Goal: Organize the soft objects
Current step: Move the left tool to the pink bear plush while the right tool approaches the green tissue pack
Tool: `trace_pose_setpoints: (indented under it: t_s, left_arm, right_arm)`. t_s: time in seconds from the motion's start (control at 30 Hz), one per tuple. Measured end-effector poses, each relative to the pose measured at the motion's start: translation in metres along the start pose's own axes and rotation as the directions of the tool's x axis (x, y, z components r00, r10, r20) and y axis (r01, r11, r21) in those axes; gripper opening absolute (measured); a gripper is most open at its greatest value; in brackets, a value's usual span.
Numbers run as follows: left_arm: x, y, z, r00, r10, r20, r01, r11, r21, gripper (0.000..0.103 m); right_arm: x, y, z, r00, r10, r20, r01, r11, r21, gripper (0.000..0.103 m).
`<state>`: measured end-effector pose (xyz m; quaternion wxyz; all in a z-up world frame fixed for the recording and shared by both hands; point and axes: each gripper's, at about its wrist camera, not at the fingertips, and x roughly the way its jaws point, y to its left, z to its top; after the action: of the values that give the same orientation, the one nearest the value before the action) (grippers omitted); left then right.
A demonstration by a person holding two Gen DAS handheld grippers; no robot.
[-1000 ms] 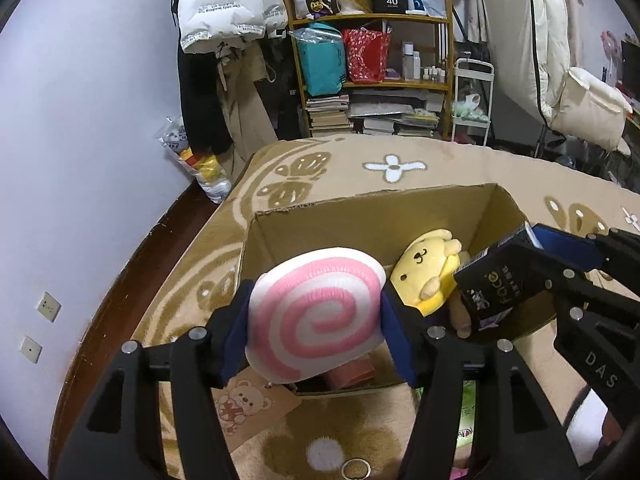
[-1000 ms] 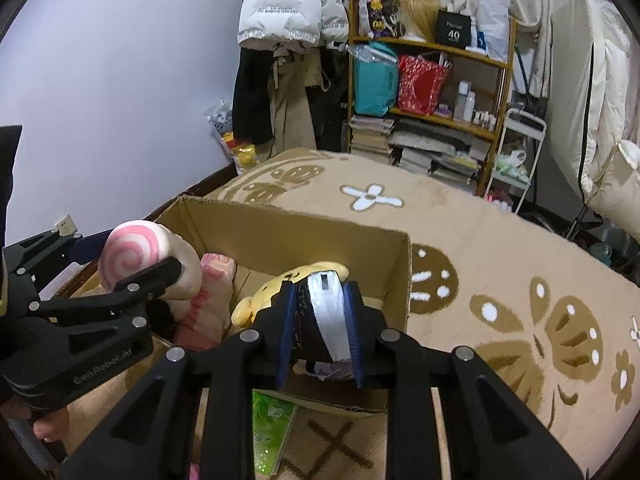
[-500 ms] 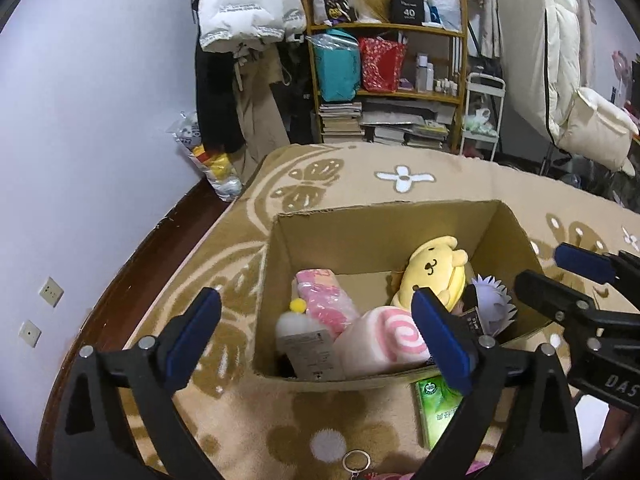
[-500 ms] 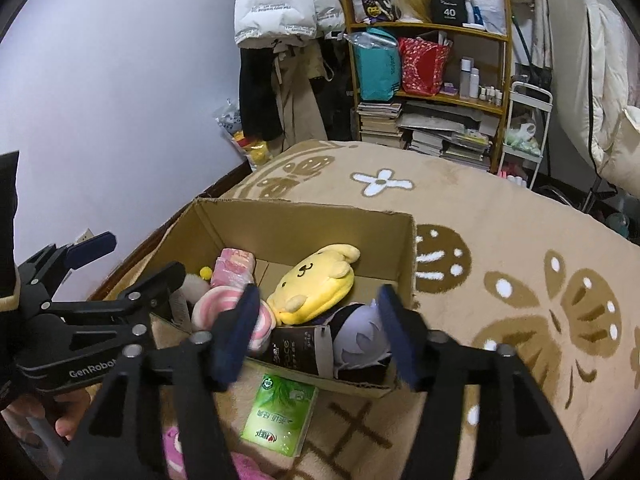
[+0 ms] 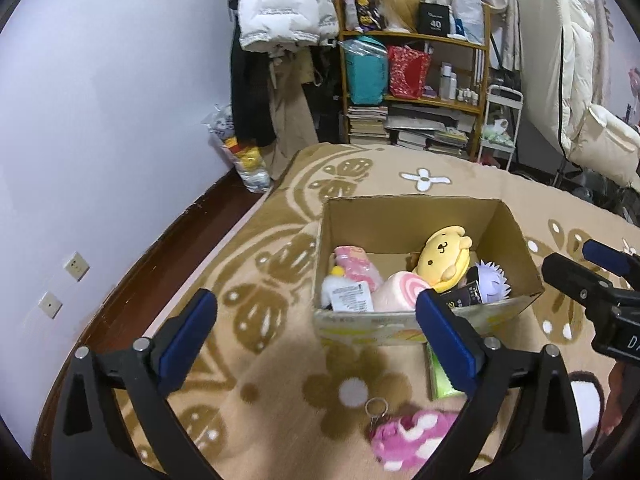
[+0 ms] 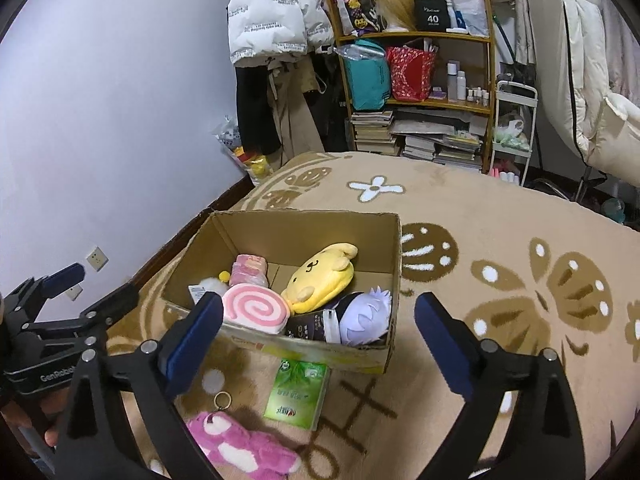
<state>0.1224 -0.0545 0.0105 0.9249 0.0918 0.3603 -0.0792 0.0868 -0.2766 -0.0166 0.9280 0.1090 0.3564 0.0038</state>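
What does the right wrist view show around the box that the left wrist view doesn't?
Only the right wrist view shows the whole green tissue pack and the whole pink plush on the rug, plus the left gripper. Only the left wrist view shows the right gripper. Both show the cardboard box holding the swirl plush and yellow plush; both grippers' jaws are opening, nothing between them.
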Motion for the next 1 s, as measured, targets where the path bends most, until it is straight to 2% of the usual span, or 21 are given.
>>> trace_pose_setpoints:
  t_s: [0.2,0.47,0.77,1.0]
  left_arm:
    - [-0.029,0.004,-0.006,0.999,0.05,0.015,-0.051,0.999,0.013,0.1]
    - [-0.052,0.001,-0.03,0.999,0.031,-0.015,-0.031,0.999,0.01,0.1]
    - [-0.053,-0.012,-0.057,0.999,0.019,-0.048,-0.018,1.0,0.02,0.1]
    - [-0.032,-0.025,-0.073,0.994,0.029,-0.106,-0.024,0.998,0.055,0.1]
  right_arm:
    - [-0.029,-0.002,-0.004,0.999,0.006,0.036,-0.007,1.0,0.022,0.103]
    - [-0.057,0.002,-0.012,0.998,0.014,0.058,-0.015,1.0,0.018,0.103]
    - [-0.067,0.001,-0.03,0.999,0.007,0.043,-0.008,1.0,0.024,0.103]
    - [-0.052,-0.007,-0.04,1.0,0.016,0.009,-0.016,0.999,0.049,0.103]
